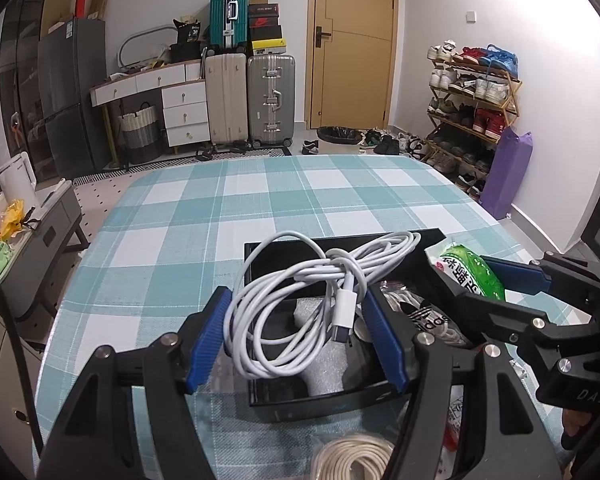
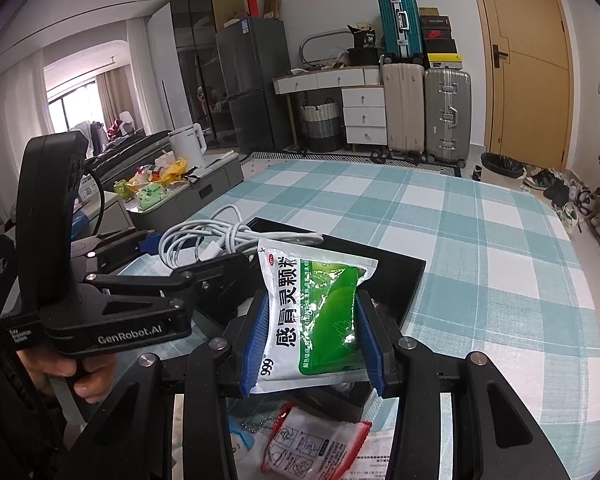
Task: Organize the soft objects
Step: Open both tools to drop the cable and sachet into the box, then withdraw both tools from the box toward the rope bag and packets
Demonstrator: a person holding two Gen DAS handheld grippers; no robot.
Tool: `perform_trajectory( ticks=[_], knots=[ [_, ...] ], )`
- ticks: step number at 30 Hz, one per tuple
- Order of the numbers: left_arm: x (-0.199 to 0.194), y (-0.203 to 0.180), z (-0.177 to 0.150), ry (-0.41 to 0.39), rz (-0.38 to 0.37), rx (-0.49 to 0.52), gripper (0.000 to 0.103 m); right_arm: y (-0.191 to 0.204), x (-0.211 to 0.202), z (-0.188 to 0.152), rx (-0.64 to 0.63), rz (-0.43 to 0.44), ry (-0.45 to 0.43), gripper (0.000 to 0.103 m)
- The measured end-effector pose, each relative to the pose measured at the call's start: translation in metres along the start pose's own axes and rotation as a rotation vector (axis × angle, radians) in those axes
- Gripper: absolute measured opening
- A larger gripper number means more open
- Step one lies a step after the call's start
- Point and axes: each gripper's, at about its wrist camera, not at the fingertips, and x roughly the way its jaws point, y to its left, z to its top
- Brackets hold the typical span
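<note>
My left gripper (image 1: 296, 340) is shut on a coiled white USB cable (image 1: 300, 300) and holds it above a black box (image 1: 320, 396) on the checked teal cloth. The box holds white foam, a coin-like disc and an Adidas-marked item (image 1: 430, 320). My right gripper (image 2: 312, 344) is shut on a green and white medicine sachet (image 2: 316, 312), held over the box's right side. The sachet (image 1: 470, 274) and right gripper also show in the left wrist view. The cable (image 2: 216, 240) and left gripper show in the right wrist view.
A cream coiled cable (image 1: 352, 460) lies on the cloth in front of the box. A red-edged white packet (image 2: 316, 444) and printed papers lie near me. A grey side table (image 1: 40, 240) with clutter stands left of the bed. Suitcases (image 1: 248, 96) and a shoe rack (image 1: 468, 108) stand far back.
</note>
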Motion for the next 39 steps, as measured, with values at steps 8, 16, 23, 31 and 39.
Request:
perform_trajectory(
  ticks=[8, 16, 23, 31, 39],
  knots=[
    [0.014, -0.003, 0.003, 0.02, -0.001, 0.015, 0.066, -0.006, 0.012, 0.003, 0.011, -0.035, 0.001, 0.042],
    [0.006, -0.004, 0.002, 0.026, -0.031, 0.016, 0.081, -0.006, 0.003, 0.001, 0.0, -0.039, 0.001, 0.074],
    [-0.015, 0.001, -0.001, 0.005, -0.042, -0.011, 0.103, -0.006, -0.018, -0.002, -0.02, -0.074, -0.024, 0.096],
    [-0.04, 0.003, -0.014, -0.012, -0.03, -0.013, 0.103, -0.005, -0.035, -0.014, -0.044, -0.094, -0.023, 0.102],
    [-0.053, 0.003, -0.028, 0.004, -0.002, 0.003, 0.103, -0.007, -0.042, -0.033, -0.069, -0.09, 0.026, 0.102]
  ],
)
